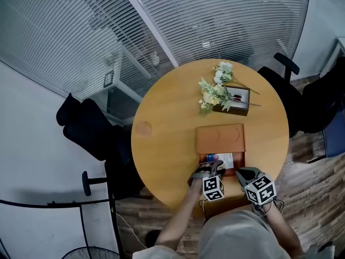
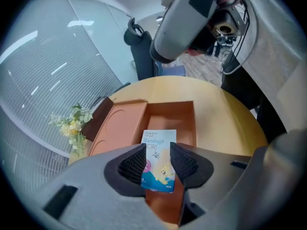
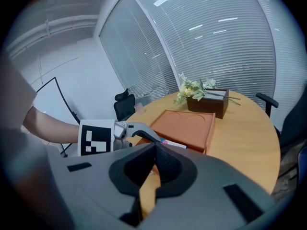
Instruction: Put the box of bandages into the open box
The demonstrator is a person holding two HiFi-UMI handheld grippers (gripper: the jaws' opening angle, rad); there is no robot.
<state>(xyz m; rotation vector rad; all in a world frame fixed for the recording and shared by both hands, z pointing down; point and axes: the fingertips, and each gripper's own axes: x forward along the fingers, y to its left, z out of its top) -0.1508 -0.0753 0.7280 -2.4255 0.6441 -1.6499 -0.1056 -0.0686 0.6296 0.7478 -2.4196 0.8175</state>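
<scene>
The box of bandages (image 2: pixel 159 142) lies face up at the near end of the open box (image 2: pixel 171 115), printed side showing and its top end pointing to 12 o'clock in the left gripper view. The left gripper (image 2: pixel 158 151) hangs right over it with its tongs spread wide. One dark ribbed pad stands along each long edge of the bandage box, at 9 and 3 o'clock of it, and the box sits between them. The open box is orange, and its lid (image 1: pixel 221 139) lies flat on the table just beyond the tray, toward 12 o'clock in the head view. There the bandage box (image 1: pixel 219 158) shows as a pale patch just past the left gripper (image 1: pixel 210 169). The right gripper (image 3: pixel 156 145) waits at 3 o'clock of the left one, near the table's edge, its tongs pressed together with nothing between them. The round wooden table (image 1: pixel 167 144) also carries a dark box (image 1: pixel 241 104) with pale flowers (image 1: pixel 214 92) at its 1 o'clock side. A black chair (image 1: pixel 89 125) stands off the table at 9 o'clock.
</scene>
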